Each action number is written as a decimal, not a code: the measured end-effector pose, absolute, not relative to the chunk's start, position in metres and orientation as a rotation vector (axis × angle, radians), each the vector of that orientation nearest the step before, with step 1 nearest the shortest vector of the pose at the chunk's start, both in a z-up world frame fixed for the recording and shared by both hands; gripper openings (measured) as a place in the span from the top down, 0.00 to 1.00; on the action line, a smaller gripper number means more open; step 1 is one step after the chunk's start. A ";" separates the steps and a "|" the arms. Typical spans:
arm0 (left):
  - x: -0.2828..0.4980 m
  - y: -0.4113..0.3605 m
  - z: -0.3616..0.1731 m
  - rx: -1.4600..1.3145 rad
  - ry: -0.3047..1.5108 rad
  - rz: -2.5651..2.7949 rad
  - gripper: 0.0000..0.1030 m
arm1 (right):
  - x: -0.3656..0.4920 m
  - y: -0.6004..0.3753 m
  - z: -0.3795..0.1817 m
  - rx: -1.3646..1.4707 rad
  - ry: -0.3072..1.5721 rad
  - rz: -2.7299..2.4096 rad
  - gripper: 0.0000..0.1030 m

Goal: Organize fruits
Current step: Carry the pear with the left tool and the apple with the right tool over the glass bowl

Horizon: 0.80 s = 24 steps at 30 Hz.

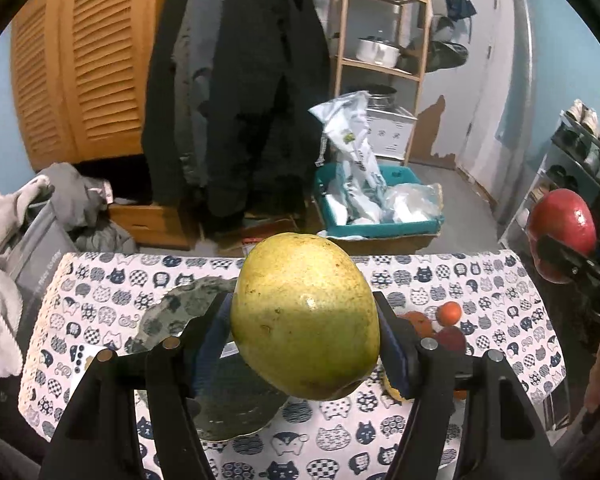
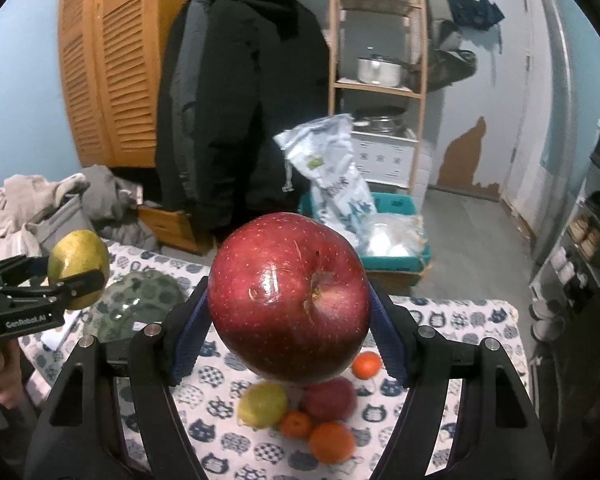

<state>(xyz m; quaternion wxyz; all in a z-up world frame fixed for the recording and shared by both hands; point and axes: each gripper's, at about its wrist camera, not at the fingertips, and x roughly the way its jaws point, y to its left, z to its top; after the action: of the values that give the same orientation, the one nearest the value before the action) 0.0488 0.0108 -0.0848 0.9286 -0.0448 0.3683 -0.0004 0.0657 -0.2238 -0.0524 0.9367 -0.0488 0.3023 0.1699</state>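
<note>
Fruit is in both grippers, lifted clear of the cloth. The left gripper is clamped on a yellow-green pear, pads on its two flanks, its long axis running roughly upright and leaning a little, stem end away from the camera as far as I can tell. The right gripper is clamped on a red apple, stem dimple facing the camera. Below the apple a loose pile lies on the cloth: a second pear, a second apple and three oranges, one just right of the pile, two at its near edge, all touching or nearly so. A dark green plate sits well left of the pile, directly under and just beyond the held pear. So the plate looks like the drop spot, and the left hand is the nearer: its pear needs mostly a straight descent. The right hand must carry the apple leftward across the cloth toward the plate, and both fruits arriving together could crowd.
</note>
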 end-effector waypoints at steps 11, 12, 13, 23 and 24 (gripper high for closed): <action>0.047 0.061 -0.100 -0.126 0.781 0.092 0.33 | 0.087 -0.158 -0.063 -0.100 0.675 0.464 0.29; 0.047 0.066 -0.102 -0.131 0.784 0.100 0.33 | 0.089 -0.151 -0.065 -0.101 0.682 0.474 0.29; 0.047 0.072 -0.105 -0.137 0.790 0.108 0.33 | 0.092 -0.144 -0.068 -0.103 0.689 0.485 0.29; 0.049 0.117 -0.128 -0.177 0.839 0.178 0.33 | 0.106 -0.078 -0.086 -0.123 0.747 0.583 0.29; 0.049 0.120 -0.131 -0.180 0.844 0.183 0.33 | 0.108 -0.072 -0.088 -0.126 0.755 0.591 0.29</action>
<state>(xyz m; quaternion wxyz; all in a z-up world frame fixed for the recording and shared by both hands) 0.0487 0.1205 -0.1307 0.9043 -0.0873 0.4084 0.0887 0.1081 -0.0717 -0.0882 0.8854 -0.0605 0.3629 0.2840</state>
